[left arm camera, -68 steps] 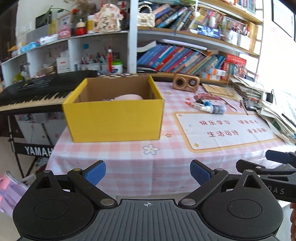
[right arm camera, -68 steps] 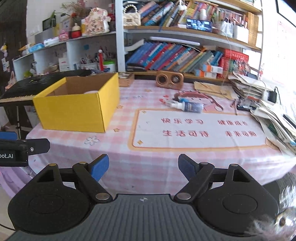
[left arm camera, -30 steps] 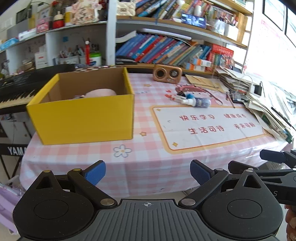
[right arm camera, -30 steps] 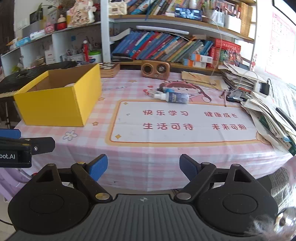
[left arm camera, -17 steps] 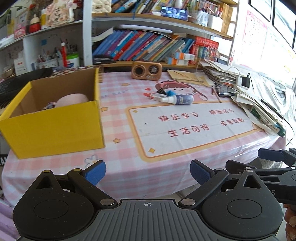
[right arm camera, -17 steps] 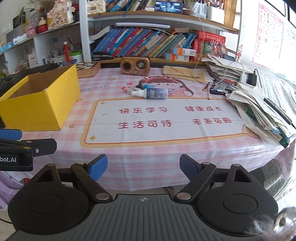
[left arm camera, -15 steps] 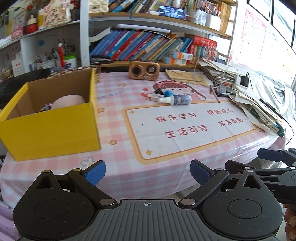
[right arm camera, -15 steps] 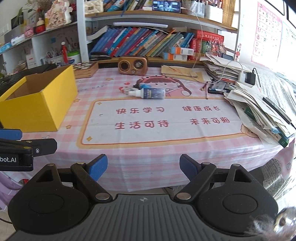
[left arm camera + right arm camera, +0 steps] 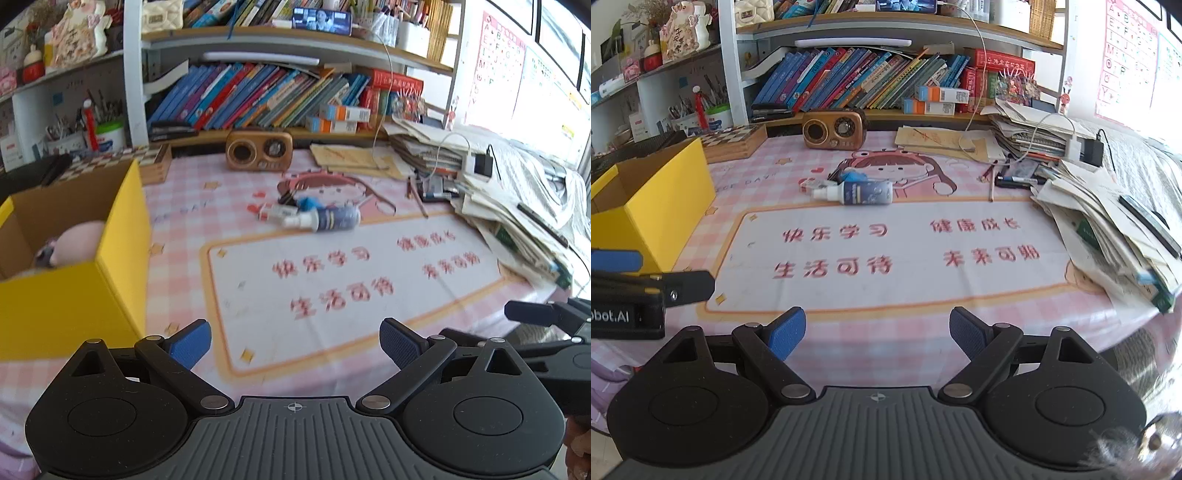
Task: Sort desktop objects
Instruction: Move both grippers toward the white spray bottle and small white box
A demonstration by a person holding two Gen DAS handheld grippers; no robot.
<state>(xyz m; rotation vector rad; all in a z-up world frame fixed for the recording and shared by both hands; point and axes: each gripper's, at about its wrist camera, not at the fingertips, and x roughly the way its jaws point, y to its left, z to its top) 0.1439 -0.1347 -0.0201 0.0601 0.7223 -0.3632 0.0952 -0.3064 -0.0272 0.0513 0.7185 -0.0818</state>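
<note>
Left wrist view. The left gripper [image 9: 295, 341] is hovering over the near edge of the table [image 9: 177, 229], its blue pads standing wide apart and gripping nothing. The yellow box [image 9: 70, 291] is sitting at the table's left edge, open at the top, with a pink rounded item [image 9: 79, 243] lying inside against its near wall. The spray bottle [image 9: 327, 219] is lying on its side toward the far middle of the table, just past the far edge of the white mat [image 9: 354, 280] with red characters, and touching a small heap of oddments [image 9: 280, 210] on its left. The brown radio [image 9: 259, 150] is standing upright at the far edge, before the bookshelf [image 9: 258, 96]. A paper stack [image 9: 517, 221] is crowding the right edge. The right gripper [image 9: 546, 321] is showing at the right margin, too little of it to tell its opening here.

Right wrist view. The right gripper [image 9: 877, 334] is hanging over the near edge of the table [image 9: 768, 170], pads spread wide with nothing between them. The spray bottle [image 9: 858, 193] is lying beyond the mat's far edge, nozzle pointing left. The yellow box [image 9: 661, 206] is occupying the left edge; its contents are hidden. The radio [image 9: 834, 129] is standing at the far edge, a chessboard case [image 9: 735, 142] just to its left. A finger of the left gripper [image 9: 646, 291] is reaching in from the left.
</note>
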